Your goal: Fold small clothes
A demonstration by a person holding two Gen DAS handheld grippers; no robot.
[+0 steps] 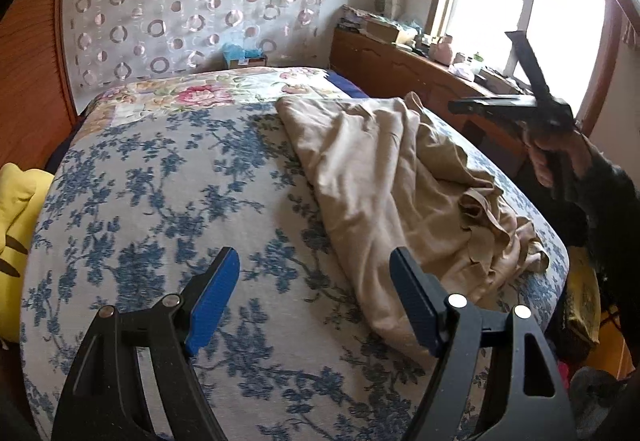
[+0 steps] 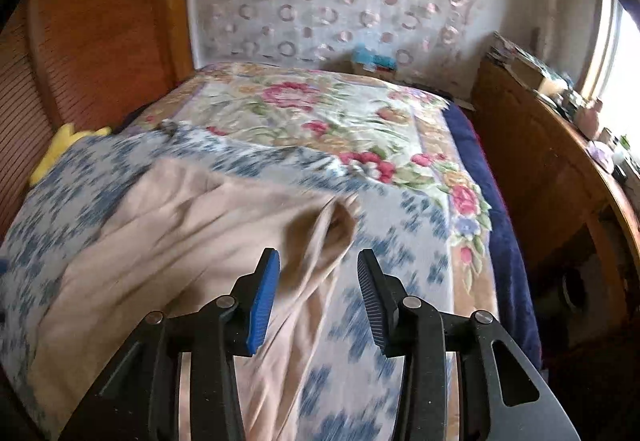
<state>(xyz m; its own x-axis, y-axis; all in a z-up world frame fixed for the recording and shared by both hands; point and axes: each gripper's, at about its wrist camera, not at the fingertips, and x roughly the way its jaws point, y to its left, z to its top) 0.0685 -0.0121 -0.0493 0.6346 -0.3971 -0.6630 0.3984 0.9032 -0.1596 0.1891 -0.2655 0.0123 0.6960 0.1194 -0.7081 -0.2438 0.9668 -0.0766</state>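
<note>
A beige garment (image 1: 400, 181) lies crumpled and partly spread on the right half of a bed covered in blue-flowered cloth (image 1: 160, 201). My left gripper (image 1: 315, 255) hovers open over the bed, with its right finger above the garment's near edge and nothing between the pads. In the right wrist view the garment (image 2: 180, 233) is blurred and a fold of it runs under my right gripper (image 2: 317, 253). That gripper stands open, its pads clear of the cloth. A hand (image 1: 560, 161) holds that gripper at the bed's right side.
A quilt with pink flowers (image 2: 312, 113) covers the far end of the bed. A yellow soft toy (image 1: 16, 209) lies at the left edge. A wooden cabinet (image 2: 540, 145) crowded with small items stands along the right under a bright window (image 1: 520, 1).
</note>
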